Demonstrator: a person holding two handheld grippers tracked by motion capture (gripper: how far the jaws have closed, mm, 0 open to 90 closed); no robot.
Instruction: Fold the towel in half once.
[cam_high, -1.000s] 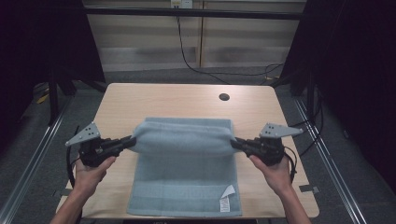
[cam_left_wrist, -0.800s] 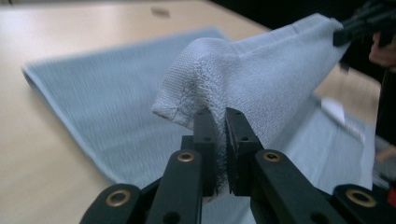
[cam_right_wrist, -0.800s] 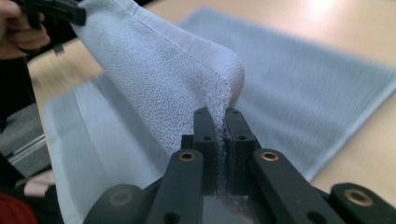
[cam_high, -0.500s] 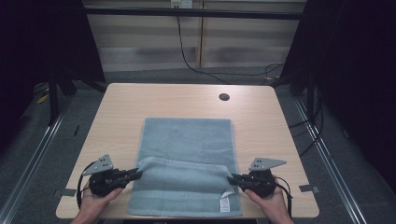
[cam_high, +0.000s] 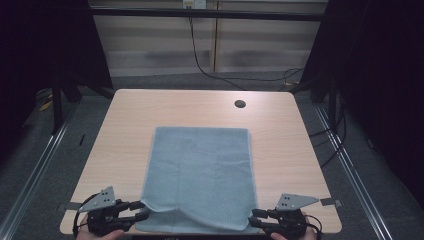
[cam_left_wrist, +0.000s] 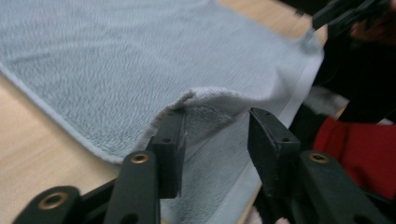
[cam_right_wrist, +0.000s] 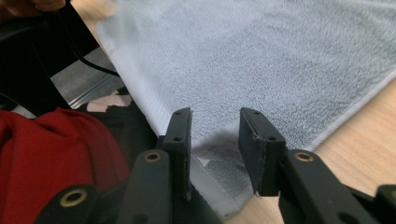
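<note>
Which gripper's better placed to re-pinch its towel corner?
Left gripper, probably: both pairs of jaws have just been opening, but its towel corner humps up between them; the right gripper's lies flatter.

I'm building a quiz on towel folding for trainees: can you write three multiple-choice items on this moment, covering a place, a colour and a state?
1. Where does the round hole in the table lie?
A. beyond the towel's far edge
B. under the left gripper
C. at the near right corner

2. What colour is the towel?
A. red
B. pale blue-grey
C. yellow

3. How do the jaws of the left gripper stand?
A. apart, around a raised towel corner
C. clamped flat on bare wood
B. shut with nothing between them

Key: 1 A, the hole sits past the towel; 2 B, every view shows it; 3 A, the left gripper view shows a gap.
</note>
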